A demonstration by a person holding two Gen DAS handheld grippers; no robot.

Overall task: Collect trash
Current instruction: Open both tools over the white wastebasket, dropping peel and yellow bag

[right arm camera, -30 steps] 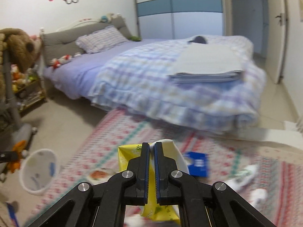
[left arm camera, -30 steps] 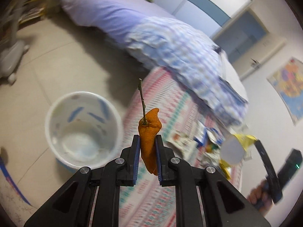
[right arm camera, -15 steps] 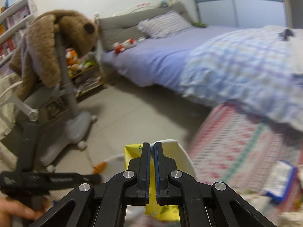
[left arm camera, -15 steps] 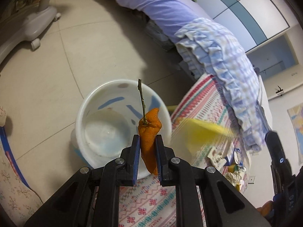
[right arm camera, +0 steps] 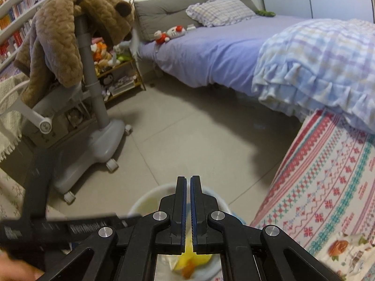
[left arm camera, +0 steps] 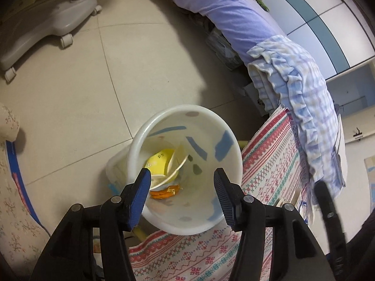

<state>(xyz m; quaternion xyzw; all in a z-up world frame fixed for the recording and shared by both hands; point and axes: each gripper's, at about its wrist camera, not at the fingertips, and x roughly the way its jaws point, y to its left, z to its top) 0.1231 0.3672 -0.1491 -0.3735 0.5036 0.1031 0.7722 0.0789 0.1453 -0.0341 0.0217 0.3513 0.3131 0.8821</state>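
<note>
Left claw (left arm camera: 181, 188) hangs over the white bin (left arm camera: 140, 135), jaws just opened wide, nothing between them. Orange peel (left arm camera: 164, 193) lies on the bin bottom, beside a yellow wrapper (left arm camera: 159, 162). Bin stands on the tile floor (left arm camera: 70, 98), at the edge of the patterned rug (left arm camera: 269, 164). Right claw (right arm camera: 188, 208) sits above the bin rim (right arm camera: 150, 194), jaws pressed together and empty; yellow wrapper visible below in the bin. Another wrapper (right arm camera: 346, 253) lies on the rug.
</note>
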